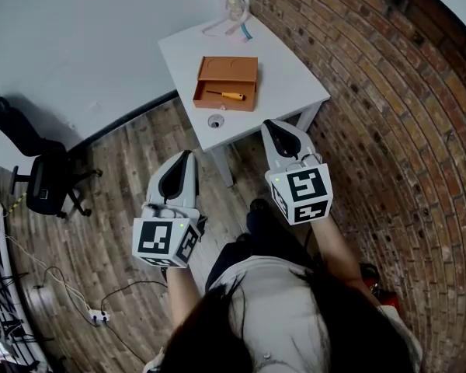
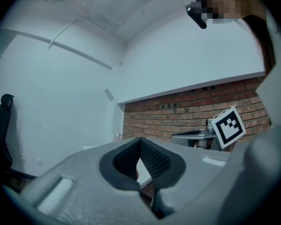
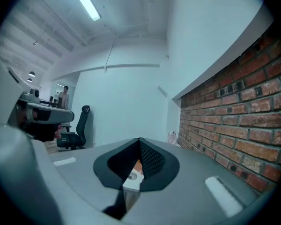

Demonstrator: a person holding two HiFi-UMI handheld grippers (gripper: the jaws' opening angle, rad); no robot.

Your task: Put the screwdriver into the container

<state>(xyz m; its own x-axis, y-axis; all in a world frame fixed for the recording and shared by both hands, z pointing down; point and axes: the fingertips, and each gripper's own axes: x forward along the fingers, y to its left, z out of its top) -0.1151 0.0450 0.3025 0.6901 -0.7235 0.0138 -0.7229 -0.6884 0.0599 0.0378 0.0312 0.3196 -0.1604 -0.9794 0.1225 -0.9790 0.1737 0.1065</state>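
Screwdriver (image 1: 227,95): lies flat inside the container's open front compartment, with its yellow handle to the right and its thin shaft to the left
Container (image 1: 224,106): orange-brown box near the middle of the white table (image 1: 295,80), well apart from both grippers
Left gripper (image 1: 188,156): held low by the person's body above the wooden floor; jaws together, nothing between them
Right gripper (image 1: 270,124): its tip appears at the table's near edge in the head view; jaws closed pad to pad, holding nothing
Task state: judged from how things lie, the tool already sits where it belongs, and neither gripper touches it
Handling: probably light and stiff; the round handle may roll, and the bare shaft looks thin and slippery
Where to grip: across the handle near its middle, jaws square to its length, should it need lifting
Other things: small round object (image 1: 217,120) on the table in front of the container; black office chair (image 1: 43,181) off to the left
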